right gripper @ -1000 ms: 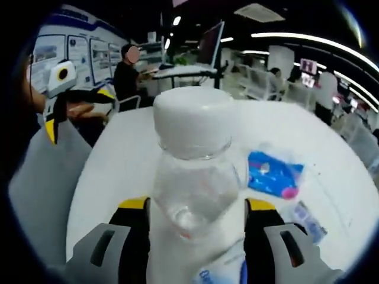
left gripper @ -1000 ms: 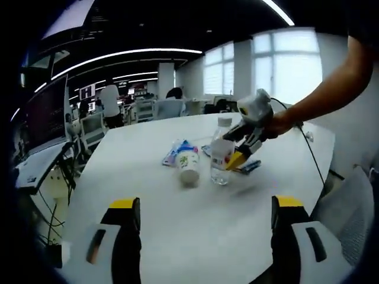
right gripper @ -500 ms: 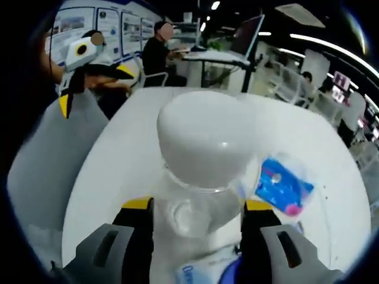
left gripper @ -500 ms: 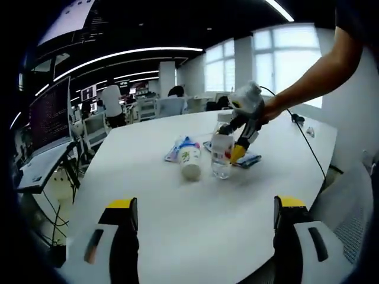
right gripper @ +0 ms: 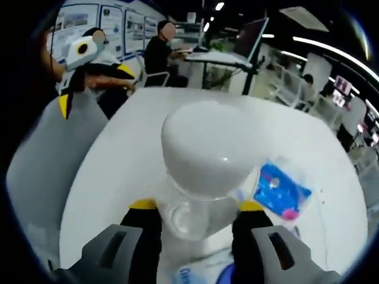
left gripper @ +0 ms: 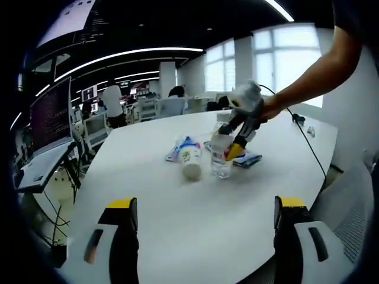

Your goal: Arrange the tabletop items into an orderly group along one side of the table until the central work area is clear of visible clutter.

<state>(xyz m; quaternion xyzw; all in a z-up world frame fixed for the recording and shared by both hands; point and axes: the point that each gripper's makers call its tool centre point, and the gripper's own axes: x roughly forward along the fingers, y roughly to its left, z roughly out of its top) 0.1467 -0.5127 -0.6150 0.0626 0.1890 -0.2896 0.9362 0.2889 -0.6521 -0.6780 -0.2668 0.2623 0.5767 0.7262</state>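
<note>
Right gripper view looks down the water bottle, its white cap close to the lens and its clear neck between the two yellow-tipped jaws; the right gripper is closed on the bottle, jaws pressed to both sides. Past the cap lies a blue packet on the white desk. The left gripper shows at the far edge, beside a seated person.

Left gripper view gives the wider layout: the water bottle stands upright near the middle of the desk, gripped high up by the right gripper on a person's outstretched arm. Just beside it a white cup lies on its side, mouth toward the camera, and a blue packet lies behind the cup. Another flat blue item lies behind the bottle. The left gripper has its jaws spread wide, holding nothing, above the near edge.
</note>
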